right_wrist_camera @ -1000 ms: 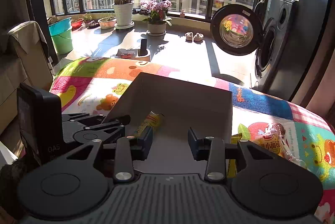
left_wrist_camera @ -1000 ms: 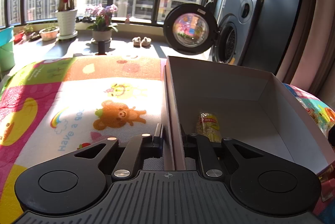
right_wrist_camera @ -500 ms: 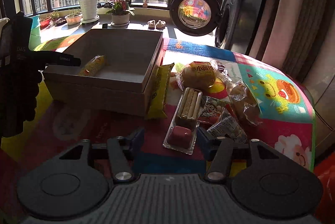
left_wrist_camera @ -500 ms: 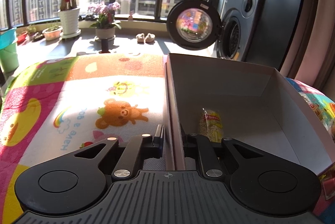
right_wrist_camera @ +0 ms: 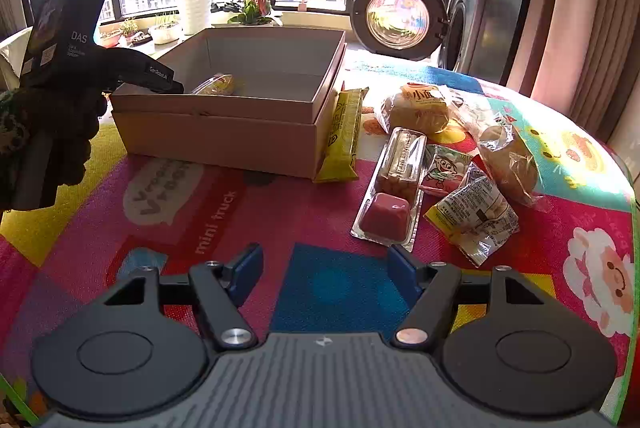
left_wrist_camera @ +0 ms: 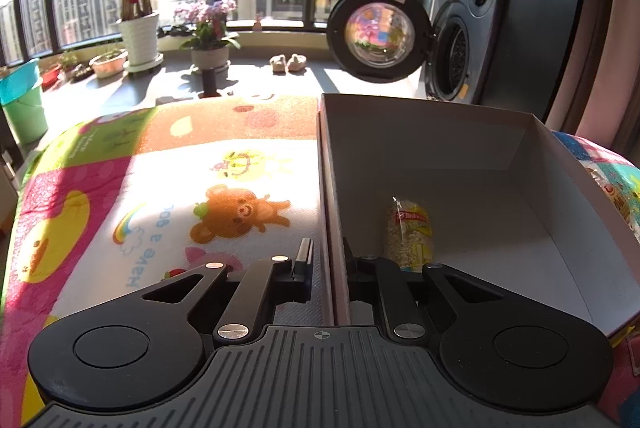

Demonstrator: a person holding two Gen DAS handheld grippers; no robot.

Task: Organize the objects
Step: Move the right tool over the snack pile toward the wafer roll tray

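A cardboard box (right_wrist_camera: 224,136) stands on the colourful mat, with one yellow snack packet (left_wrist_camera: 408,232) inside it. My left gripper (left_wrist_camera: 327,260) is shut on the box's left wall (left_wrist_camera: 326,188); it also shows in the right wrist view (right_wrist_camera: 160,76). My right gripper (right_wrist_camera: 326,268) is open and empty, low over the mat in front of the box. Loose snacks lie right of the box: a yellow bar (right_wrist_camera: 346,132), a clear tray with pink jelly (right_wrist_camera: 394,188), wrapped buns (right_wrist_camera: 418,108) and small packets (right_wrist_camera: 472,216).
The mat ends at a rounded edge on the right (right_wrist_camera: 624,188). Behind are a washing machine with its door open (right_wrist_camera: 400,16), potted plants (right_wrist_camera: 192,8) on the window ledge and a teal bucket (left_wrist_camera: 20,100).
My right gripper has pulled back out of the box and swung right and down, so it now faces the loose snacks. The left gripper has kept hold of the box wall.
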